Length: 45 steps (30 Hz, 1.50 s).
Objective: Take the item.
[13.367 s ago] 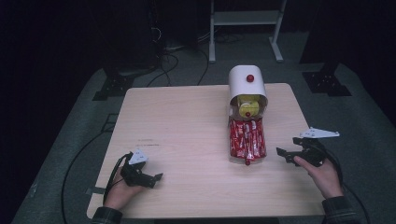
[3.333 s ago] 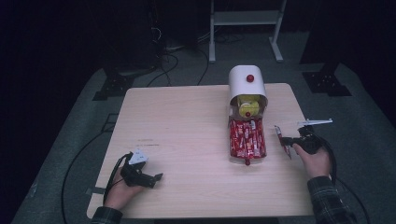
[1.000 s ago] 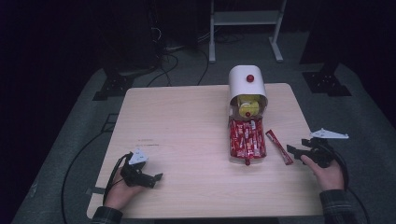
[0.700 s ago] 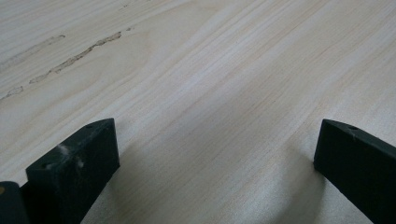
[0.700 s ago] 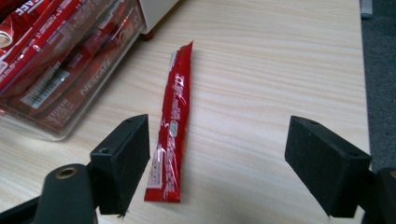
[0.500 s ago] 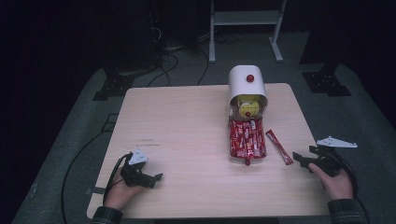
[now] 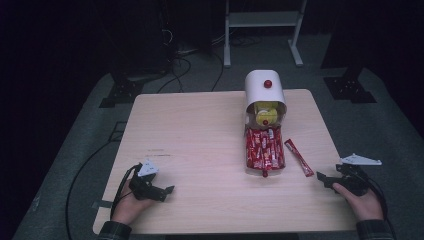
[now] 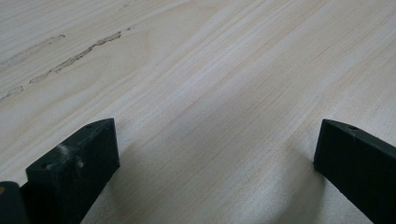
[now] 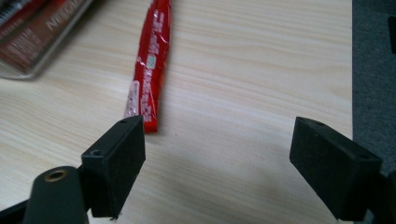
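A single red stick sachet (image 7: 299,157) lies loose on the wooden table (image 7: 200,130), just right of a clear tray (image 7: 264,150) packed with several like it. My right gripper (image 7: 324,180) rests near the front right corner, a short way off the sachet's near end. In the right gripper view the sachet (image 9: 150,70) lies ahead of the left jaw, and my right gripper (image 9: 219,163) is open. Its jaws have just been opening, with only bare wood between them. My left gripper (image 7: 167,192) sits at the front left, open over bare wood (image 8: 215,163).
A white domed dispenser (image 7: 265,92) with a red knob stands behind the tray, something yellow in its mouth. The tray's corner (image 9: 28,42) shows at the upper left of the right gripper view. The table's right edge (image 9: 351,70) runs close beside the right jaw. A metal stand (image 7: 262,20) and cables sit on the floor beyond.
A sachet that the right gripper held beside the tray now lies loose on the table. The right hand has drawn back toward the front right corner and lower. The left hand kept still.
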Each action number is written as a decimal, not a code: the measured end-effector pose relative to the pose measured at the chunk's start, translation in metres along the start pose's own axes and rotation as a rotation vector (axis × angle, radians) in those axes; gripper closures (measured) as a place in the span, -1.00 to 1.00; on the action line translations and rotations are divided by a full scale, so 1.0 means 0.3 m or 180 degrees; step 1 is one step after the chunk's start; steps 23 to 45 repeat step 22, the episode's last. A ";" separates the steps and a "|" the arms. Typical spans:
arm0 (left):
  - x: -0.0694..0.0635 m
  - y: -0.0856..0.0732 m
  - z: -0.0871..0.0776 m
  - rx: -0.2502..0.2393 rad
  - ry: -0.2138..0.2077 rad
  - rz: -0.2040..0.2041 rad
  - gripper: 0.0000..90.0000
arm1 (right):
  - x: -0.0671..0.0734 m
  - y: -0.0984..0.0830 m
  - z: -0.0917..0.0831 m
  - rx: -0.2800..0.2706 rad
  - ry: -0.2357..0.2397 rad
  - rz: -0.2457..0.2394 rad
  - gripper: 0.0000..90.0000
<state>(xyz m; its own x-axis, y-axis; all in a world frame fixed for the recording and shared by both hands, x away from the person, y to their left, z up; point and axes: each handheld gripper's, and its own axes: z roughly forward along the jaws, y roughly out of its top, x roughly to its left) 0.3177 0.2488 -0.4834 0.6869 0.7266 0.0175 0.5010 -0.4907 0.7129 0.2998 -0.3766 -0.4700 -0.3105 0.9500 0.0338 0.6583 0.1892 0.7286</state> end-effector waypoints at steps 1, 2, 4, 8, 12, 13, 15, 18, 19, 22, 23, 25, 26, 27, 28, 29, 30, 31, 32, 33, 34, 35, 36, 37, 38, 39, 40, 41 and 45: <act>0.000 0.000 0.000 0.0000 0.0000 0.0002 -1.00 | -0.001 -0.001 0.001 0.0020 -0.0002 0.0004 -0.63; 0.000 0.000 0.000 0.0002 0.0000 0.0002 -1.00 | -0.001 -0.002 0.003 0.0022 0.0002 0.0007 -0.63; 0.000 0.000 0.000 0.0000 0.0000 0.0001 -1.00 | 0.003 -0.004 0.004 0.0034 -0.0021 -0.0009 -0.63; 0.000 0.000 0.000 0.0001 0.0000 0.0000 -1.00 | 0.009 -0.011 0.013 0.0096 -0.0046 -0.0065 -0.65; 0.000 0.000 0.000 0.0003 0.0000 0.0001 -1.00 | 0.012 -0.015 0.019 0.0131 -0.0066 -0.0075 -0.65; 0.000 0.000 0.000 0.0002 0.0000 0.0002 -1.00 | 0.013 -0.016 0.021 0.0150 -0.0073 -0.0085 -0.66; 0.000 0.000 0.000 0.0002 0.0000 0.0002 -1.00 | 0.014 -0.020 0.025 0.0189 -0.0092 -0.0109 -0.66; 0.000 0.000 0.000 0.0003 0.0000 0.0002 -1.00 | 0.013 -0.021 0.027 0.0208 -0.0081 -0.0113 -0.68; 0.000 0.000 0.000 0.0003 0.0000 0.0001 -1.00 | 0.014 -0.021 0.028 0.0208 -0.0083 -0.0114 -0.68; 0.000 0.000 0.000 0.0001 0.0000 0.0002 -1.00 | 0.015 -0.021 0.028 0.0209 -0.0064 -0.0109 -0.68; 0.000 0.000 0.000 0.0001 0.0000 0.0002 -1.00 | 0.015 -0.021 0.028 0.0209 -0.0064 -0.0109 -0.68; 0.000 0.000 0.000 0.0001 0.0000 0.0002 -1.00 | 0.015 -0.021 0.028 0.0209 -0.0064 -0.0109 -0.68; 0.000 0.000 0.000 0.0001 0.0000 0.0002 -1.00 | 0.015 -0.021 0.028 0.0209 -0.0064 -0.0109 -0.68; 0.000 0.000 0.000 0.0001 0.0000 0.0002 -1.00 | 0.015 -0.021 0.028 0.0209 -0.0064 -0.0109 -0.68; 0.000 0.000 0.000 0.0001 0.0000 0.0002 -1.00 | 0.015 -0.021 0.028 0.0209 -0.0064 -0.0109 -0.68; 0.000 0.000 0.000 0.0001 0.0000 0.0002 -1.00 | 0.015 -0.021 0.028 0.0209 -0.0064 -0.0109 -0.68; 0.000 0.000 0.000 0.0001 0.0000 0.0002 -1.00 | 0.015 -0.021 0.028 0.0209 -0.0064 -0.0109 -0.68; 0.000 0.000 0.000 0.0001 0.0000 0.0002 -1.00 | 0.015 -0.021 0.028 0.0209 -0.0064 -0.0109 -0.68; 0.000 0.000 0.000 0.0001 0.0000 0.0002 -1.00 | 0.015 -0.021 0.028 0.0209 -0.0064 -0.0109 -0.68; 0.000 0.000 0.000 0.0001 0.0000 0.0002 -1.00 | 0.015 -0.021 0.028 0.0209 -0.0064 -0.0109 -0.68; 0.000 0.000 0.000 0.0001 0.0000 0.0002 -1.00 | 0.015 -0.021 0.028 0.0209 -0.0064 -0.0109 -0.68; 0.000 0.000 0.000 0.0001 0.0000 0.0002 -1.00 | 0.015 -0.021 0.028 0.0209 -0.0064 -0.0109 -0.68; 0.000 0.000 0.000 0.0001 0.0000 0.0002 -1.00 | 0.015 -0.021 0.028 0.0209 -0.0064 -0.0109 -0.68; 0.000 0.000 0.000 0.0001 0.0000 0.0002 -1.00 | 0.015 -0.021 0.028 0.0209 -0.0064 -0.0109 -0.68; 0.000 0.000 0.000 0.0001 0.0000 0.0002 -1.00 | 0.015 -0.021 0.028 0.0209 -0.0064 -0.0109 -0.68; 0.000 0.000 0.000 0.0001 0.0000 0.0002 -1.00 | 0.015 -0.021 0.028 0.0209 -0.0064 -0.0109 -0.68; 0.000 0.000 0.000 0.0001 0.0000 0.0002 -1.00 | 0.015 -0.021 0.028 0.0209 -0.0064 -0.0109 -0.68; 0.000 0.000 0.000 0.0001 0.0000 0.0002 -1.00 | 0.015 -0.021 0.028 0.0209 -0.0064 -0.0109 -0.68; 0.000 0.000 0.000 0.0001 0.0000 0.0002 -1.00 | 0.015 -0.021 0.028 0.0209 -0.0064 -0.0109 -0.68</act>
